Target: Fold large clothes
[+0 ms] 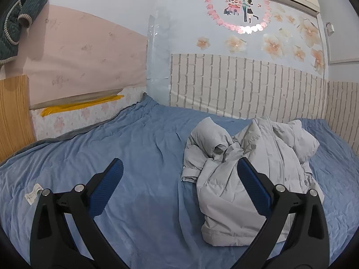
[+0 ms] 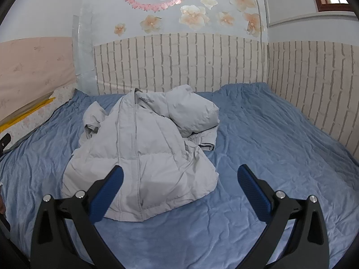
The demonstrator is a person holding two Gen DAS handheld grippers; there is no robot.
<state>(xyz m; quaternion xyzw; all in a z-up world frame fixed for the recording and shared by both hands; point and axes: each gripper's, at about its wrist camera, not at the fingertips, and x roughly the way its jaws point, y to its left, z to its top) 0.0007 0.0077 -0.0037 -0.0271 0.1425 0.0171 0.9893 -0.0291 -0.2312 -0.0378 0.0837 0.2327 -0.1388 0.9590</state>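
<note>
While the pale grey padded jacket [image 2: 143,152] lies crumpled on the blue bedspread [image 2: 269,145], neither tool has touched it. It sits roughly mid-bed, collar end toward the brick-patterned wall panel [image 2: 179,62] and hem toward the cameras, so its long axis runs away from the person, near to far. One sleeve [image 2: 193,112] is bunched up over the chest at the far right of the heap; the other sleeve [image 1: 208,139] is rolled up on the far left.

From the left hand-held gripper [image 1: 179,179] the jacket lies ahead and to the right, its hem corner showing just past the right-hand finger. From the right hand-held gripper [image 2: 179,181] it lies ahead and to the left, the hem showing behind the left finger. In each view the near hem appears at about the same depth, so I cannot say which hand is closer (the fisheye bends things too much to trust).

Both hand-held grippers are spread wide with nothing between their blue pads [image 2: 107,192], and both hover above the bedspread, pointed forward and tilted slightly down toward the bed.

Judging from this, folding has not begun: the garment probably needs spreading flat first, and the hem corners look like the easiest first pinch for each side.
</note>
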